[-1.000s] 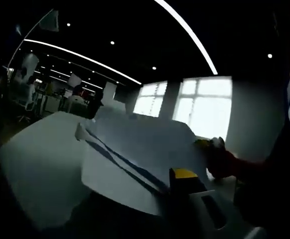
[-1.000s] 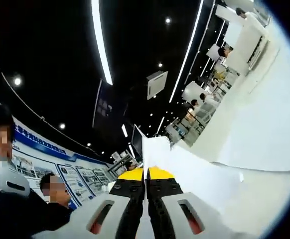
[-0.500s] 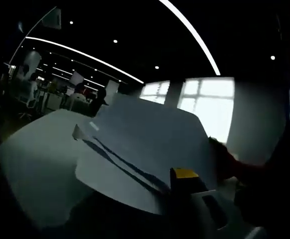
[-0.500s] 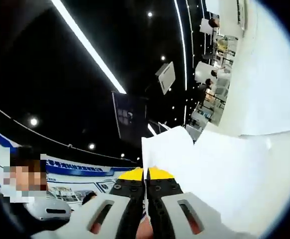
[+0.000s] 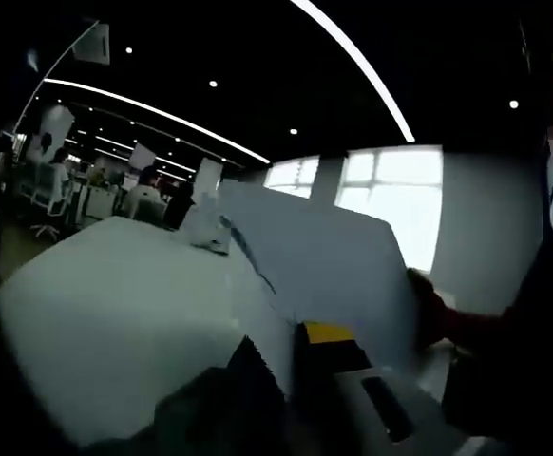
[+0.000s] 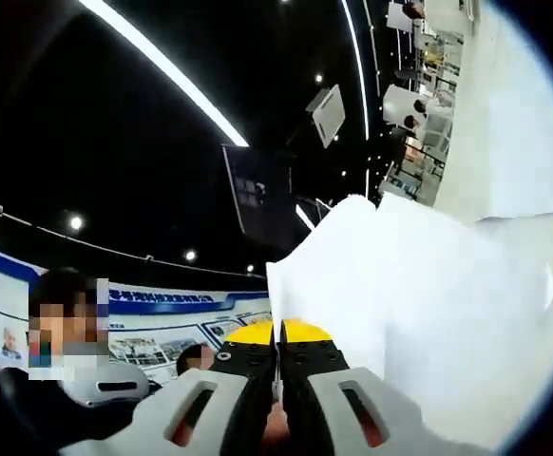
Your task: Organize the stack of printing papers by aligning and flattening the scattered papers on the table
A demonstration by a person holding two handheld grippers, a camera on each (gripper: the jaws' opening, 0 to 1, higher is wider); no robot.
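The stack of white printing papers [image 5: 333, 256] is lifted off the white table [image 5: 105, 304] and stands nearly on edge, its lower edge running down between my left gripper's jaws. My left gripper [image 5: 294, 353], with a yellow-tipped finger [image 5: 329, 332], is shut on that edge. A red-sleeved hand [image 5: 430, 309] is at the stack's right side. In the right gripper view the same papers [image 6: 419, 304] fan up and to the right. My right gripper [image 6: 276, 334] is shut on their edge, yellow tips together.
The table [image 6: 528, 104] stretches away on the right of the right gripper view. People and office chairs [image 5: 53, 185] sit beyond the table's far end. Bright windows [image 5: 390, 204] lie behind the papers. A person [image 6: 63, 328] stands close at my right gripper's left.
The paper stack has swung up from lying slanted to standing nearly edge-on in the left gripper view. In the right gripper view the sheets now take up more of the picture. Both grippers stay shut.
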